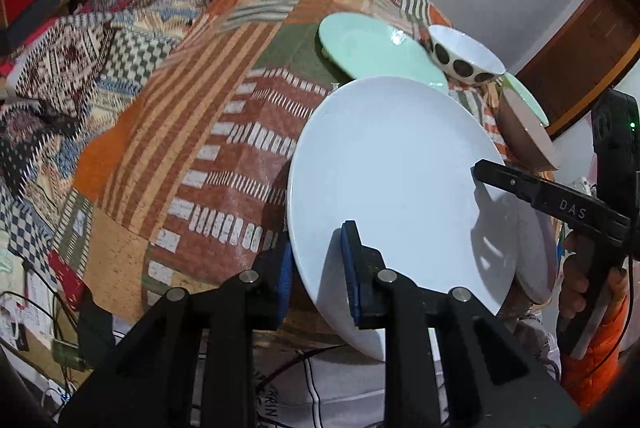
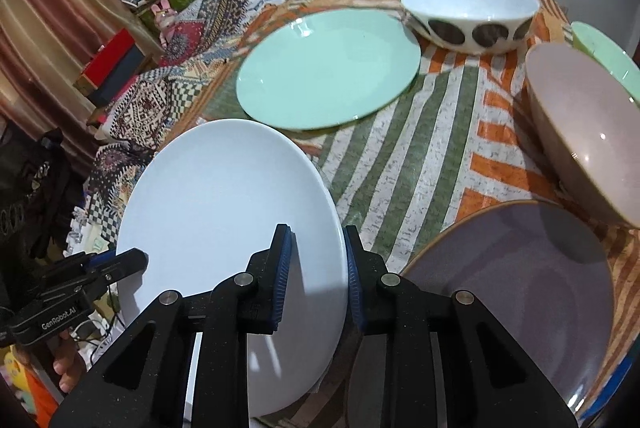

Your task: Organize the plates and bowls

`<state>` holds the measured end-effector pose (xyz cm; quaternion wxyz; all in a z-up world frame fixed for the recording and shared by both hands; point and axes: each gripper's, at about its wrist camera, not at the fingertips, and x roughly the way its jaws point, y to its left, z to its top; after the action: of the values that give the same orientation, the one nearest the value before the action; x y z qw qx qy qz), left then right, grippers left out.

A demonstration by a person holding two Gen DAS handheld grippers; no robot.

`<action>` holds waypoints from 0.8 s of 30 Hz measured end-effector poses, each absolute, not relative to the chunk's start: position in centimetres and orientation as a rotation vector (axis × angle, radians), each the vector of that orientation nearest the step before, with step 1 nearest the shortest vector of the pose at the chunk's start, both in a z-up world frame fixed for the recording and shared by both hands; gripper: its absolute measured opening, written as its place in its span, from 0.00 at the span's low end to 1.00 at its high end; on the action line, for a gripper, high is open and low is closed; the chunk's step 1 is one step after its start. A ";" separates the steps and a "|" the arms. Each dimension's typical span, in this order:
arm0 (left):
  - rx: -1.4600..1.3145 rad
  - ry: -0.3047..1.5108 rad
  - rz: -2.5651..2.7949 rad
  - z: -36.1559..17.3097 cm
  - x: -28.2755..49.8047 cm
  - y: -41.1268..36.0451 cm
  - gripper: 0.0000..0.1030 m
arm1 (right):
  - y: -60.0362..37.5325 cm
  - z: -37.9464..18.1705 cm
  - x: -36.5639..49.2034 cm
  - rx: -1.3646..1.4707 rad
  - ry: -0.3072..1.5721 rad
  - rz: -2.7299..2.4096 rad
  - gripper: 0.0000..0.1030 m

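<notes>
A: What do the grippers hold?
B: Both the left gripper and the right gripper are clamped on the white plate, one at each rim.
A: Where is it?
B: Tilted at the table's near edge, left of the grey plate.

The left wrist camera looks steeply down along its fingers from the white plate's left edge, close in, facing across the patchwork tablecloth. The right wrist camera looks down likewise from that plate's right edge. Both share the plate, the mint plate and the spotted bowl.
</notes>
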<state>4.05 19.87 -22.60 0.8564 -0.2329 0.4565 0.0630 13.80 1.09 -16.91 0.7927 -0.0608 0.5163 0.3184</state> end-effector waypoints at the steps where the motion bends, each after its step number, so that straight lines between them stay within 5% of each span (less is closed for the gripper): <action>1: -0.486 0.954 0.133 -22.3 4.0 19.8 0.22 | 1.0 -16.6 13.8 -0.125 1.103 0.686 0.23; 24: -0.403 0.870 0.055 -17.4 5.1 14.9 0.22 | -4.9 -12.5 11.9 -0.014 0.978 0.646 0.23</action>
<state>5.14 14.89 -17.40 0.8869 -0.1938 0.4185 0.0267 11.90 -4.93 -12.50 0.8332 -0.0067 0.4614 0.3048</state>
